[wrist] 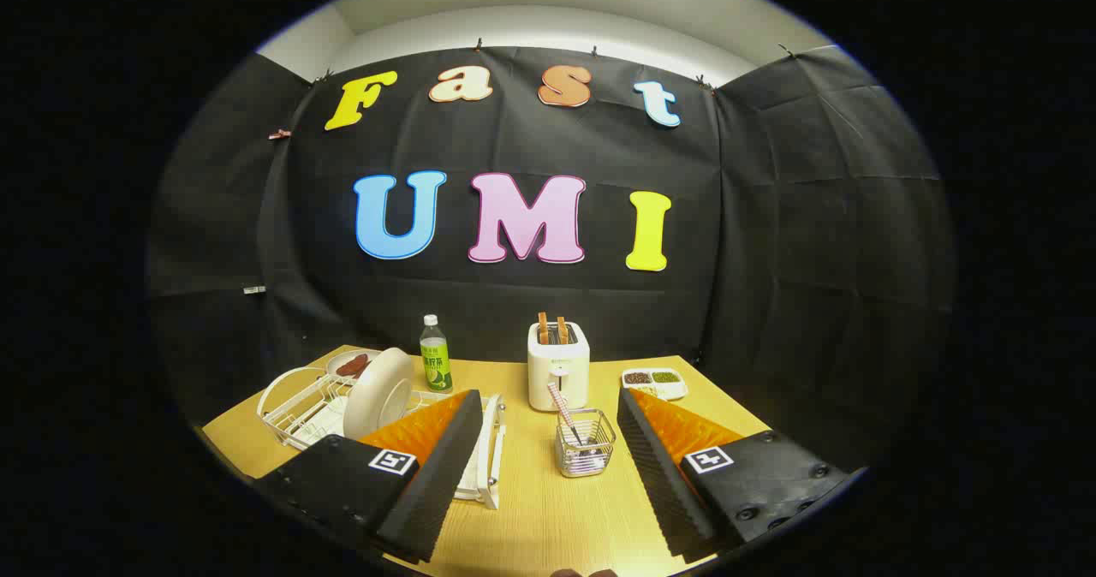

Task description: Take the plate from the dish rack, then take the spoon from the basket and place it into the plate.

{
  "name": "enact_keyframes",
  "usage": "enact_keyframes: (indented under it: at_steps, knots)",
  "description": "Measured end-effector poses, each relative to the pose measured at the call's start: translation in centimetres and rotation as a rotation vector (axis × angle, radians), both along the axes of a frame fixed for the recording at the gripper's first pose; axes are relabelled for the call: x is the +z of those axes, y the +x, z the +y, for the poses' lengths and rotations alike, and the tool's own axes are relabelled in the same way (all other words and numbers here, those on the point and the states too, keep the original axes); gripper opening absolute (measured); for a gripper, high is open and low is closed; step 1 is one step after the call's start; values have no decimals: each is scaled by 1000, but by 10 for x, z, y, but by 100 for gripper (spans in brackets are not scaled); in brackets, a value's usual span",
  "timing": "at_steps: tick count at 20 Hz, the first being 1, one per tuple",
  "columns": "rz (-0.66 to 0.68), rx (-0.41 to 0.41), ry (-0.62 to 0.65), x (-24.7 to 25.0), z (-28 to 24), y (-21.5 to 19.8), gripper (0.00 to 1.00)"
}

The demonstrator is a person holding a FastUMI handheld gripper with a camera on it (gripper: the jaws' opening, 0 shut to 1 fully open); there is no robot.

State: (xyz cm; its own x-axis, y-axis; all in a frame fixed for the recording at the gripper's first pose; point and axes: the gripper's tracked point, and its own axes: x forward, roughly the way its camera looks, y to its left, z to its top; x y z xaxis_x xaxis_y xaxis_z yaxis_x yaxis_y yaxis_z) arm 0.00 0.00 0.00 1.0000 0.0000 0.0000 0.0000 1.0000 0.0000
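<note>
On the wooden bench [531, 508], left to right, one white dish rack [295, 406] holds one upright plate [378, 393], then one green bottle [435, 354], one toaster [557, 365], one wire basket [586, 444] holding one spoon [563, 410], one two-compartment tray [653, 381], while the claw [548, 423] hangs spread, gripping nothing.

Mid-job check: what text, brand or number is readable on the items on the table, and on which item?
Green bottle: label print, too blurred to read.
Toaster: small front mark, too small to read.
Tongs: open, wire basket between them; square coded markers, no words.
</note>
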Motion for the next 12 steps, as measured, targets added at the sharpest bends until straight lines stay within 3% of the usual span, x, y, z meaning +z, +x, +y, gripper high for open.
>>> enact_keyframes:
  at_steps: [12]
  knots:
    - [69,24,9,-23,15,-5,98]
